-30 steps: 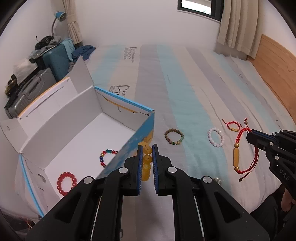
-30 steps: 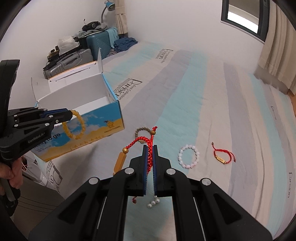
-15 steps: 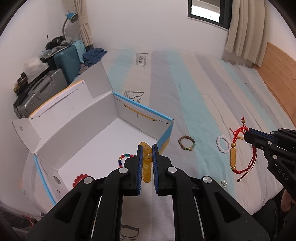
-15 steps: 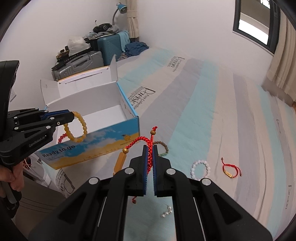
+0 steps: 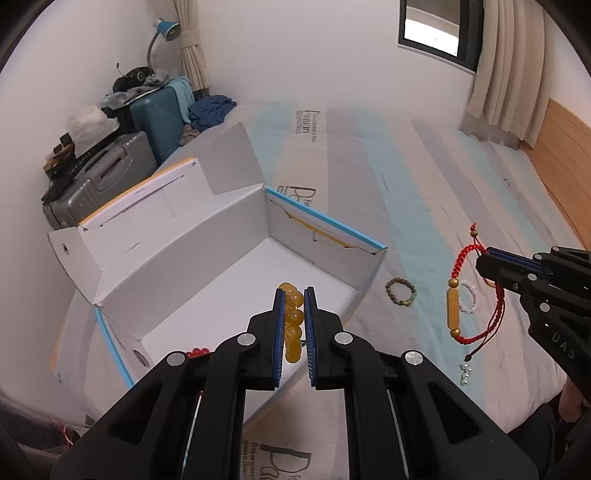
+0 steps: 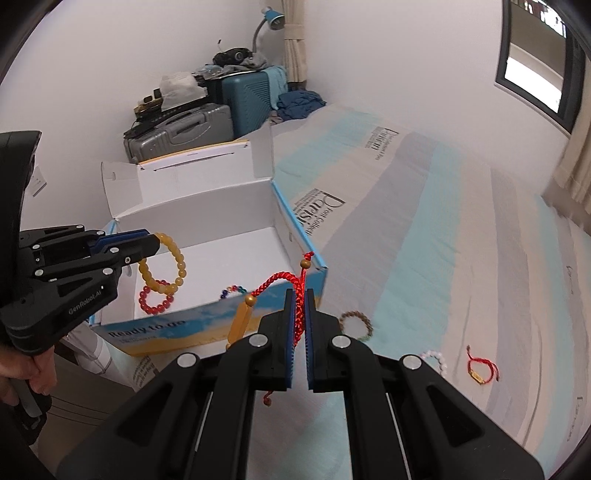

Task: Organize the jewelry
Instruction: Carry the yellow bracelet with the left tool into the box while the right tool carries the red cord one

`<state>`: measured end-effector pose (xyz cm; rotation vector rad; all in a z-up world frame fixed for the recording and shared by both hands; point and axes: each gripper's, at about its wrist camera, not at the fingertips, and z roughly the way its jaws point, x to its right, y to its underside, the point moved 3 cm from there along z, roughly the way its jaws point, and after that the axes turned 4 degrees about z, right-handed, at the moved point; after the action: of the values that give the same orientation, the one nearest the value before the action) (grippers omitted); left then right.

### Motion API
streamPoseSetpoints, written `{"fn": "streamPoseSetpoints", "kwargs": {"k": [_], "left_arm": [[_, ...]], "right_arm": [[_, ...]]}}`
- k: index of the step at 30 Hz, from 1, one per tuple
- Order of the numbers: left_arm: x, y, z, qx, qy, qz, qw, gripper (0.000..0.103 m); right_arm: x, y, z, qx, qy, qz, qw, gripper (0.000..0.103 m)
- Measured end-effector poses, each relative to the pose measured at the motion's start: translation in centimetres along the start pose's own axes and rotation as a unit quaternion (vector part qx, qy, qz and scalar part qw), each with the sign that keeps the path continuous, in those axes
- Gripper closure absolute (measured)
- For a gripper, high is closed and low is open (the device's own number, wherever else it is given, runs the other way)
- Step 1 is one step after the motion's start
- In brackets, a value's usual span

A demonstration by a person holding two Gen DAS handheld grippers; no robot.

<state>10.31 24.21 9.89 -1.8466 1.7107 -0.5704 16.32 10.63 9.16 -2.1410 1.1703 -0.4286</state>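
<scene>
Box (image 6: 207,328): open white carton on the bed (image 5: 406,177), with a red bead bracelet (image 6: 157,297) and a multicoloured one (image 6: 232,291) inside.
Left gripper (image 5: 294,306): clamped on a yellow bead bracelet (image 6: 162,264), hanging over the box.
Right gripper (image 6: 300,314): closed on a red cord bracelet (image 5: 476,291), held above the bed beside the box.
Bed: brown bead bracelet (image 5: 400,291), white bead bracelet (image 5: 467,301), small red cord bracelet (image 6: 480,371).

Far left corner: teal suitcase (image 5: 162,122) upright against the wall, grey suitcase (image 5: 99,181) just beside it, nearer. Blue desk lamp (image 5: 162,31) above; tied curtain (image 5: 190,40) beside it. Far right: dark-framed window (image 5: 436,33), beige curtain (image 5: 506,62), wooden headboard (image 5: 565,155).
</scene>
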Motion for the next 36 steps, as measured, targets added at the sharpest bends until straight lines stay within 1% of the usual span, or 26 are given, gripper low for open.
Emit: {"fn": "streamPoseSetpoints", "kwargs": {"k": [12,19,27,36], "left_arm": [[-4.6,0.9,0.5,-0.007,-0.010,-0.024,0.9997,0.094],[-7.2,1.7,1.3,-0.012,-0.014,-0.039,0.9991,0.094],[-9.5,3.0,3.5,-0.030,-0.012,-0.056,0.9979,0.094],[-11.8,4.8,6.3,-0.057,-0.014,-0.069,0.9959,0.094]], "right_arm": [[-5.3,-2.2,3.1,-0.008,-0.022,-0.027,0.999,0.099],[-8.2,-2.8,4.8,-0.008,-0.040,-0.047,0.998,0.099],[-10.6,-3.4,7.6,-0.018,-0.054,-0.061,0.997,0.099],[-12.3,-3.0,11.8,-0.052,-0.060,-0.068,0.995,0.099]]}}
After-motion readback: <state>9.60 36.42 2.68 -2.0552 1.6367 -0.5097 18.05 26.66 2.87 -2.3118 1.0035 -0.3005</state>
